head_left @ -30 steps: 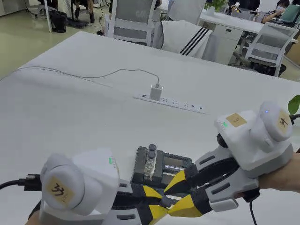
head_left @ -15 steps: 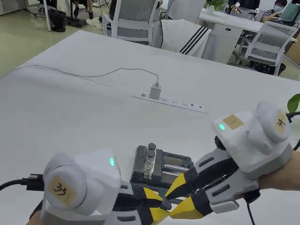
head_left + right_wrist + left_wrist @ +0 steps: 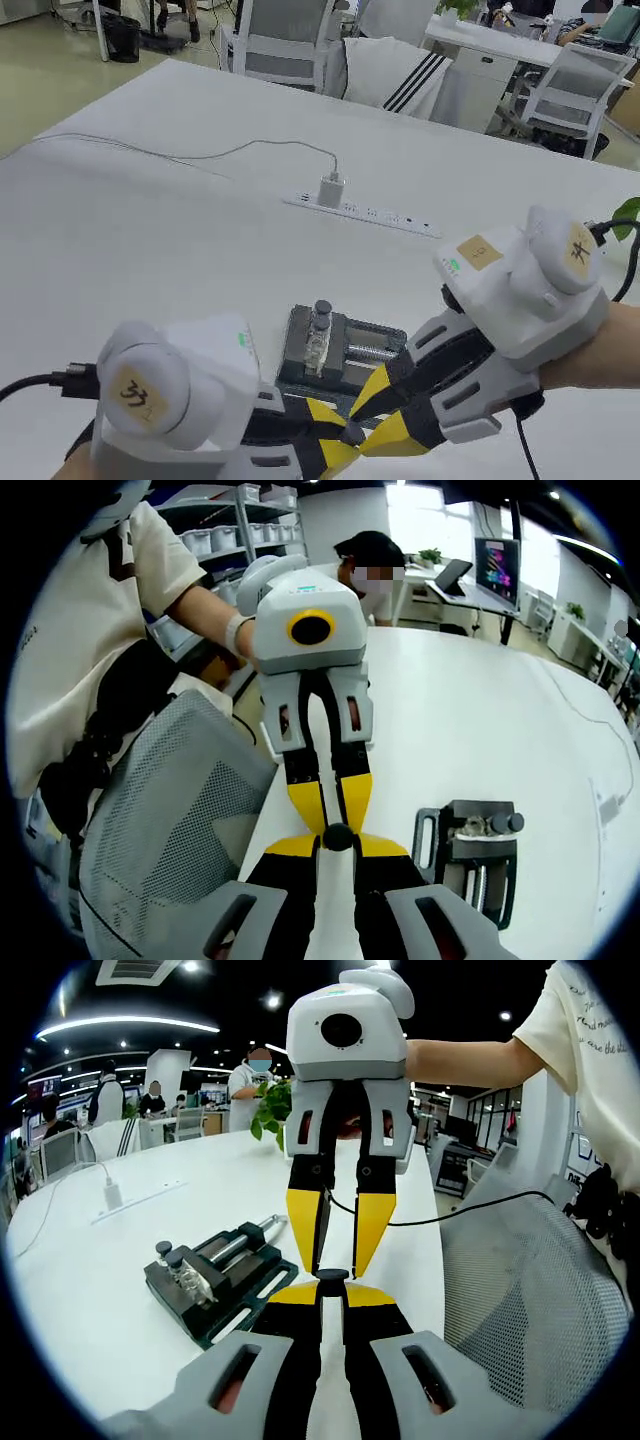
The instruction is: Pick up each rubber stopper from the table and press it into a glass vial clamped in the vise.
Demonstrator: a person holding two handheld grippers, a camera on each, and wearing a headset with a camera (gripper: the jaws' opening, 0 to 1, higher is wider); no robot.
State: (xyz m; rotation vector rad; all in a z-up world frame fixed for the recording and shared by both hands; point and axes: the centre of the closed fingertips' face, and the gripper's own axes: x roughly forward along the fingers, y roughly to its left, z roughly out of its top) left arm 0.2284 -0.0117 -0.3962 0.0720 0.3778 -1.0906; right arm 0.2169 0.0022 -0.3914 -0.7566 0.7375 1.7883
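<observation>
Caught left tongs [image 3: 331,1292] and right tongs [image 3: 338,845] tip to tip, lower centre, both narrow around a stopper [image 3: 350,435]; couldn't tell the holder. Spotted vise [image 3: 297,360] just above, on desk [image 3: 180,230].

The white table [image 3: 150,250] carries a dark vise [image 3: 345,338], a white power strip [image 3: 380,217] and a trailing cable [image 3: 200,158].

The left gripper [image 3: 331,1295] and right gripper [image 3: 335,1265] are coloured white, black and yellow; the small round rubber stopper [image 3: 338,836] is dark, the metal vise [image 3: 250,1280] blackish-green.
</observation>
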